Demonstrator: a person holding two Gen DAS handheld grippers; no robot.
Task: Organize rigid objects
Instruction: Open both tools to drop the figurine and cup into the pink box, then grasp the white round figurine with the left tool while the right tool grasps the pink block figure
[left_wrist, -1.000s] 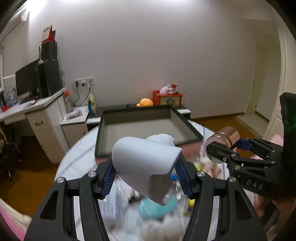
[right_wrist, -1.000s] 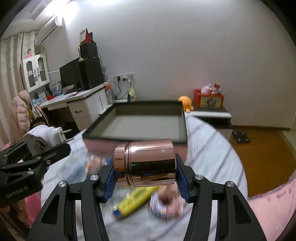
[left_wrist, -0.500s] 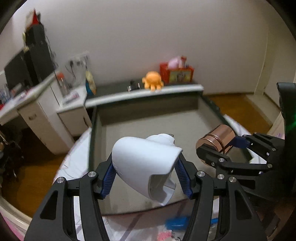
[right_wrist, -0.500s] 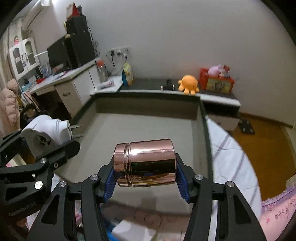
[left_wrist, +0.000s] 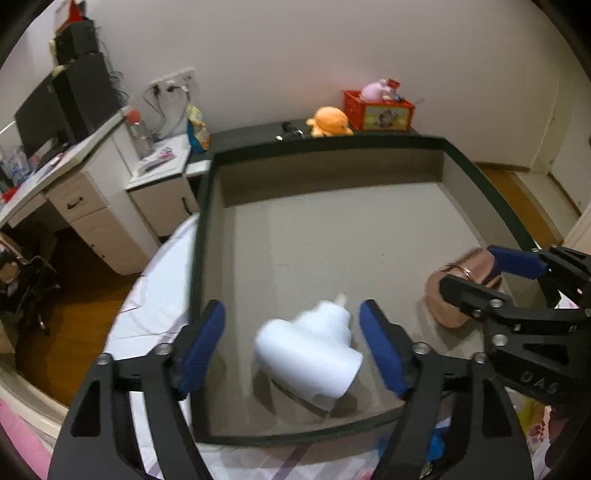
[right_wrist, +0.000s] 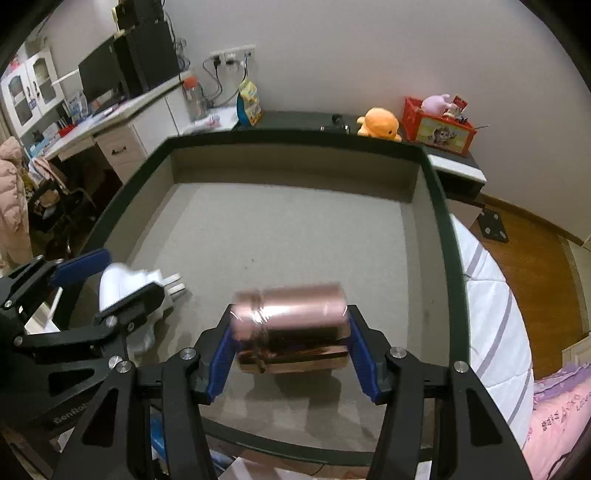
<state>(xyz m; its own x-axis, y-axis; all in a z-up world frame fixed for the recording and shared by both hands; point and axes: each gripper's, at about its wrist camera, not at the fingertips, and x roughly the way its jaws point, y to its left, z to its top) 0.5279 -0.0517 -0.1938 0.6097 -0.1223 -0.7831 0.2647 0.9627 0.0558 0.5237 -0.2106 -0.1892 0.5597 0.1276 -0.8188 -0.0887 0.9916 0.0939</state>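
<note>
A big grey tray (left_wrist: 476, 177) with a dark green rim sits on a table with a white cloth (right_wrist: 495, 295). Everything here is told by where it is in that tray.

Behind the tray's far rim stands a low dark shelf (right_wrist: 295, 118). On the shelf, behind the far right corner of the tray, is a red box (left_wrist: 378, 110) with a pink soft toy (left_wrist: 375, 88) on top. An orange soft toy (left_wrist: 328, 121) sits just beside the box. Past the tray's far left corner is a white desk (left_wrist: 85, 192) with a black screen (left_wrist: 35, 114) on it.

The left gripper (left_wrist: 291, 343) hangs over the near left part of the tray. Its jaws have just been opening and now stand wide apart. A white plug adapter (left_wrist: 308, 352) lies between them in the tray, near the front rim. The blue pads (left_wrist: 203, 343) do not touch it; there is a gap on both sides. Its metal prongs point toward the far rim. It looks blurry.

The right gripper (right_wrist: 290, 345) hangs over the near right part of the tray. Its jaws have also just been opening. A shiny copper tin (right_wrist: 291, 326) lies on its side between them, near the front rim, with its lid end to the left. It looks blurry too. The pads sit very close to its two ends, and I cannot tell if they touch it. The tin and the adapter are apart from each other.
</note>
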